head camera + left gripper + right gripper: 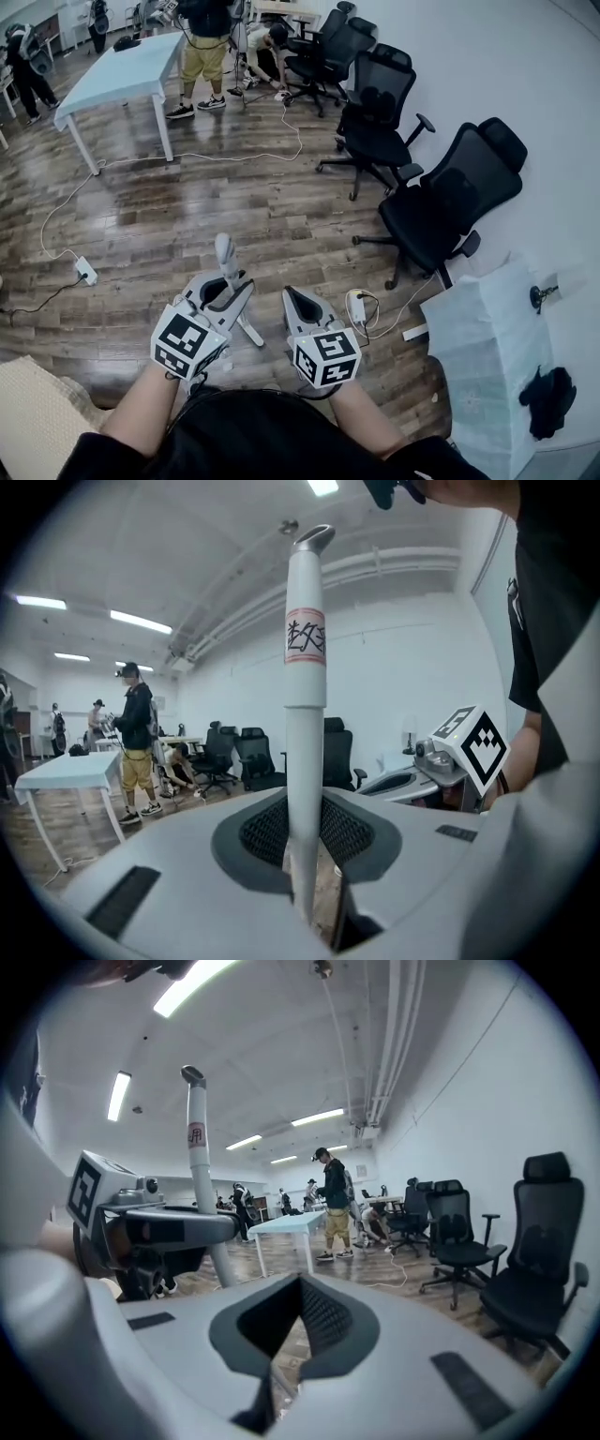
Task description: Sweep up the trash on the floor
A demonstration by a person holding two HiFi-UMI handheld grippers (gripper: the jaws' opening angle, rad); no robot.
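Observation:
My left gripper (pixel 230 291) is shut on a pale grey upright handle (pixel 226 253), whose shaft slants down toward the floor behind the jaws. In the left gripper view the handle (pixel 305 696) rises between the jaws of the left gripper (pixel 305 864) and bears a small red-printed label. What sits at the handle's lower end is hidden. My right gripper (pixel 296 300) hangs just right of it, shut with nothing between its jaws (pixel 281 1354). The right gripper view shows the handle (pixel 199 1166) and the left gripper (pixel 155 1227) at the left. No trash is visible on the wooden floor.
A white adapter with cable (pixel 357 307) lies on the floor right of my grippers, and a power strip (pixel 86 271) lies left. Black office chairs (pixel 441 211) line the right wall. A white covered object (pixel 487 347) stands near right. A pale table (pixel 117 75) and people (pixel 204 52) are far back.

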